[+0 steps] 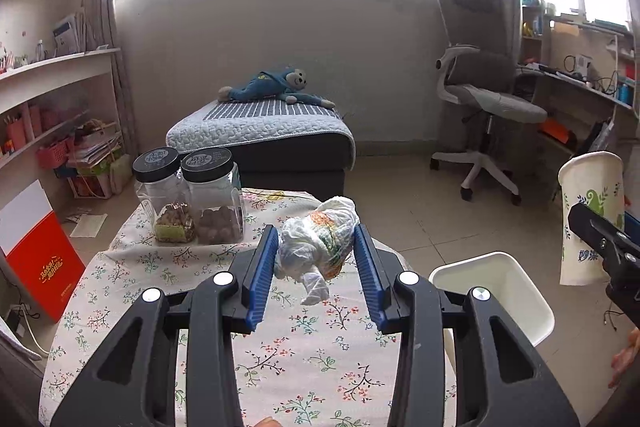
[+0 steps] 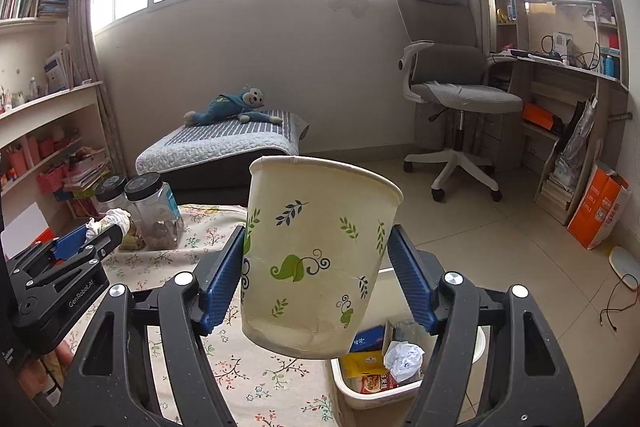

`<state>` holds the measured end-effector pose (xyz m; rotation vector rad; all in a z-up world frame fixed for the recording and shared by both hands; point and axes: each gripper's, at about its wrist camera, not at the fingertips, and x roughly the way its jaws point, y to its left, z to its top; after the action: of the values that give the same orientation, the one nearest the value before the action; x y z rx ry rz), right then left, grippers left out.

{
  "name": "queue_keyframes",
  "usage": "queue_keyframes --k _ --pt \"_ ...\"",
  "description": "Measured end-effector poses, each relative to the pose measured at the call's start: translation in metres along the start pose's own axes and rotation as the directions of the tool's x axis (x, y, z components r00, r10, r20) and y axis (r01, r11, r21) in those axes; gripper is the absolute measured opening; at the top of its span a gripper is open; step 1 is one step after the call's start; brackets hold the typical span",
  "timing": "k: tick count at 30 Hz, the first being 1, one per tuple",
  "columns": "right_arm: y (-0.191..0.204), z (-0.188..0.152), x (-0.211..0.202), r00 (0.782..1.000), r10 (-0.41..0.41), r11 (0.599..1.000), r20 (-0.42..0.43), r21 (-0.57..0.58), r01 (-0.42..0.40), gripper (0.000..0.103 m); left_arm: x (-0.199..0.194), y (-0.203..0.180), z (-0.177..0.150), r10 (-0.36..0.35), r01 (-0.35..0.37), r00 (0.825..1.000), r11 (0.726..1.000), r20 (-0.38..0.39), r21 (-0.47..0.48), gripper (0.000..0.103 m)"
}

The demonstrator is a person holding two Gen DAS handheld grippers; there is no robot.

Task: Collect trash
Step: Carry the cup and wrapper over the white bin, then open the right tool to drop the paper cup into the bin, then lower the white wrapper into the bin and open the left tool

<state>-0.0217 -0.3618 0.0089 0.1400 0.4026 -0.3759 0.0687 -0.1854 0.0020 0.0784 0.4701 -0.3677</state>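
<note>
My left gripper point(image 1: 316, 247) is shut on a crumpled white wrapper point(image 1: 316, 247) with orange and green print, held above the floral tablecloth point(image 1: 304, 343). My right gripper point(image 2: 316, 271) is shut on a white paper cup point(image 2: 316, 259) with green leaf print, held upright above the table's right edge and the white trash bin point(image 2: 360, 393). The bin stands on the floor right of the table and holds several wrappers. In the left wrist view the cup point(image 1: 592, 219) and bin point(image 1: 496, 291) show at right. In the right wrist view the left gripper point(image 2: 100, 227) with the wrapper shows at left.
Two clear jars with black lids point(image 1: 192, 199) stand at the table's far left. Beyond are a low bed with a blue plush toy point(image 1: 276, 87), an office chair point(image 1: 480, 115), shelves on the left and a desk on the right. An orange bag point(image 2: 600, 211) leans by the desk.
</note>
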Motion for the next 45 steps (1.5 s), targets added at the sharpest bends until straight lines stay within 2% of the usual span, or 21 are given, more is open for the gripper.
queue_keyframes --k 14,23,32,34,37,39,45 --pt "-0.030 -0.005 0.008 0.993 -0.115 0.993 0.022 0.009 0.114 0.068 0.000 -0.042 0.002 -0.065 0.065 0.997 0.998 0.032 0.016 0.040" --pt "-0.063 -0.007 0.042 0.980 -0.196 0.976 -0.044 0.084 0.199 0.068 0.010 -0.063 -0.001 -0.084 0.084 0.996 0.996 0.014 0.038 0.040" --pt "-0.092 0.000 0.081 0.948 -0.295 0.944 -0.116 0.120 0.308 0.073 0.026 -0.087 0.000 -0.108 0.108 0.994 0.992 -0.013 0.057 0.040" --pt "-0.101 -0.001 0.084 0.939 -0.315 0.932 -0.139 0.141 0.334 0.079 0.030 -0.096 0.002 -0.121 0.122 0.992 0.991 -0.023 0.061 0.040" --pt "-0.112 -0.001 0.080 0.926 -0.348 0.911 -0.142 0.183 0.371 0.091 0.036 -0.109 0.006 -0.140 0.141 0.990 0.988 -0.024 0.062 0.040" --pt "-0.122 -0.001 0.077 0.917 -0.374 0.894 -0.140 0.207 0.397 0.095 0.041 -0.120 0.009 -0.159 0.160 0.987 0.985 -0.031 0.058 0.040" --pt "-0.156 -0.002 0.065 0.892 -0.421 0.846 -0.164 0.284 0.452 0.096 0.052 -0.159 0.016 -0.211 0.215 0.976 0.972 -0.046 0.094 0.040"
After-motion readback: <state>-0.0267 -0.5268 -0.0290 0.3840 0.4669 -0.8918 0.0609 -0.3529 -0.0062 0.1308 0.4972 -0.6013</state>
